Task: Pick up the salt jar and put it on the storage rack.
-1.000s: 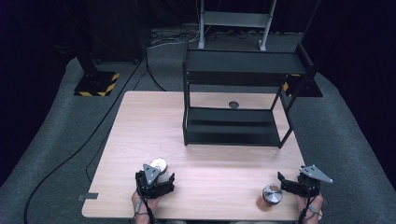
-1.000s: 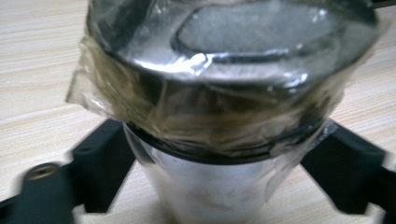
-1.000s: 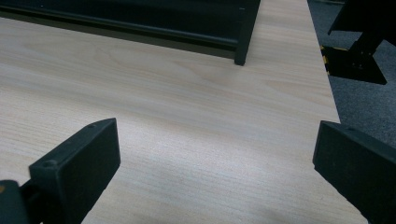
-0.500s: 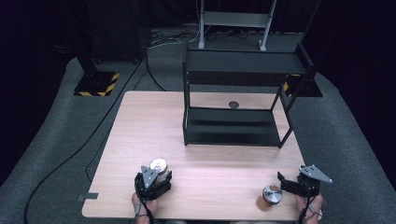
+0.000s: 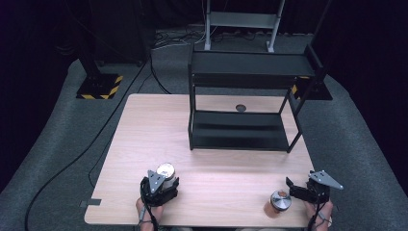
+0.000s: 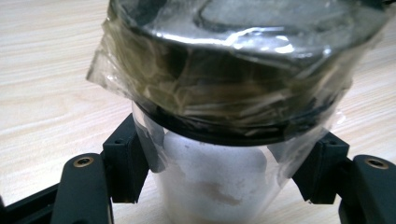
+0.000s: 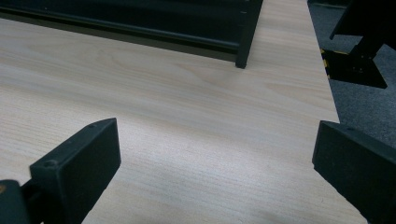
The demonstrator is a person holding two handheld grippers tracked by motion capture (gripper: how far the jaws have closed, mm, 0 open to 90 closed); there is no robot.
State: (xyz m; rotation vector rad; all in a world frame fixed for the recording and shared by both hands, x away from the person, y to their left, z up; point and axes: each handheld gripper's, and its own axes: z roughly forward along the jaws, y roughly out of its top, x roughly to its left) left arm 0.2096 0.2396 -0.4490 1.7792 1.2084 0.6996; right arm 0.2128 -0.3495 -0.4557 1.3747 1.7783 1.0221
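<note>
A small glass jar [image 6: 210, 186] with white contents and a dark lid under crinkled plastic wrap [image 6: 233, 88] stands at the table's front left. My left gripper [image 6: 224, 168] has a pad pressed against each side of the jar below the lid. In the high view the jar [image 5: 166, 170] shows just ahead of the left gripper [image 5: 165, 179]. A second jar [image 5: 279, 202] with a silver lid and brownish contents stands at the front right. Just right of it, apart from it, my right gripper [image 5: 292, 188] is open, and its jaws [image 7: 215, 140] are wide over bare wood.
A black two-tier metal shelf rack [image 5: 243, 130] stands on the back half of the wooden table [image 5: 144, 130]; its front right leg [image 7: 245, 37] appears ahead of the right gripper. A round hole [image 5: 240, 108] sits in the tabletop behind the rack. The table's right edge [image 7: 327, 84] is close.
My left gripper's jaws have drawn in around the white jar over the last second. The right gripper and the second jar have stayed in place.
</note>
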